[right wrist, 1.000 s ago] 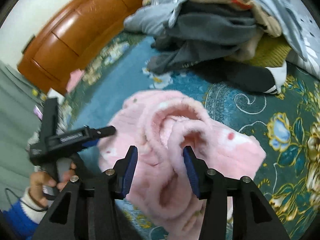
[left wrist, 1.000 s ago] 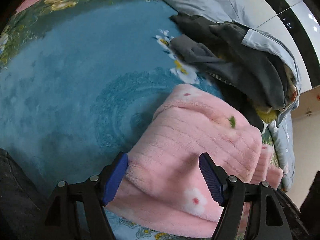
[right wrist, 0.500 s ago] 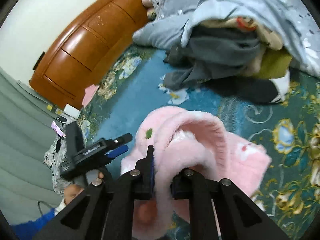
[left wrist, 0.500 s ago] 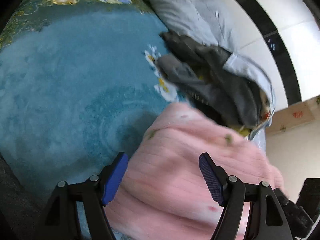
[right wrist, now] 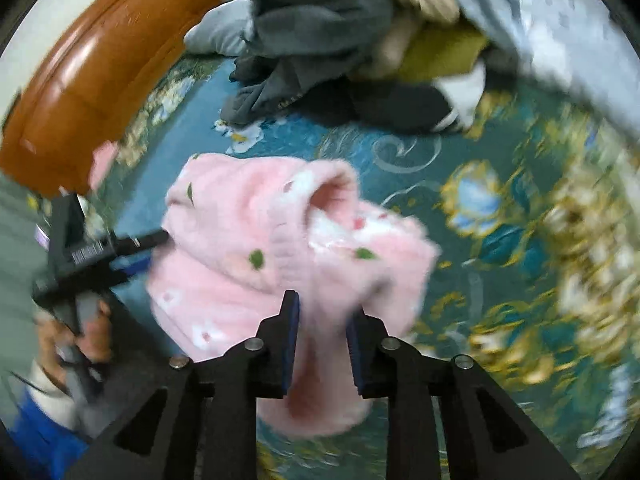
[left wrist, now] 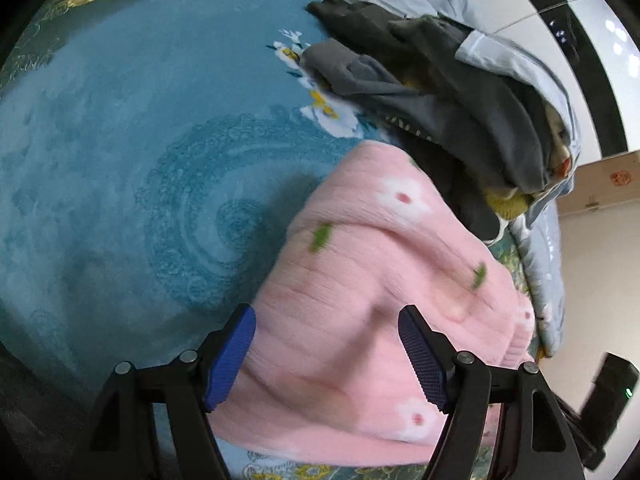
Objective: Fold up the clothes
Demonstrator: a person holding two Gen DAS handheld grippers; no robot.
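Note:
A fluffy pink garment (left wrist: 372,280) with white flowers and green leaves lies bunched on the blue floral bedspread (left wrist: 120,140). My left gripper (left wrist: 326,356) is open, its blue pads either side of the garment's near part without pinching it. In the right wrist view the pink garment (right wrist: 260,248) is partly lifted and my right gripper (right wrist: 322,340) is shut on a thick fold of it. The left gripper (right wrist: 100,256) and the hand holding it show at the left of that view.
A heap of grey, pale blue, beige and olive clothes (left wrist: 460,92) lies beyond the pink garment, also in the right wrist view (right wrist: 340,40). A wooden headboard (right wrist: 80,80) runs along the back left. A white wall (left wrist: 600,260) stands to the right.
My right gripper closed on a fold of the pink garment and has pulled it over, turning the garment. My left gripper stayed open and shifted slightly.

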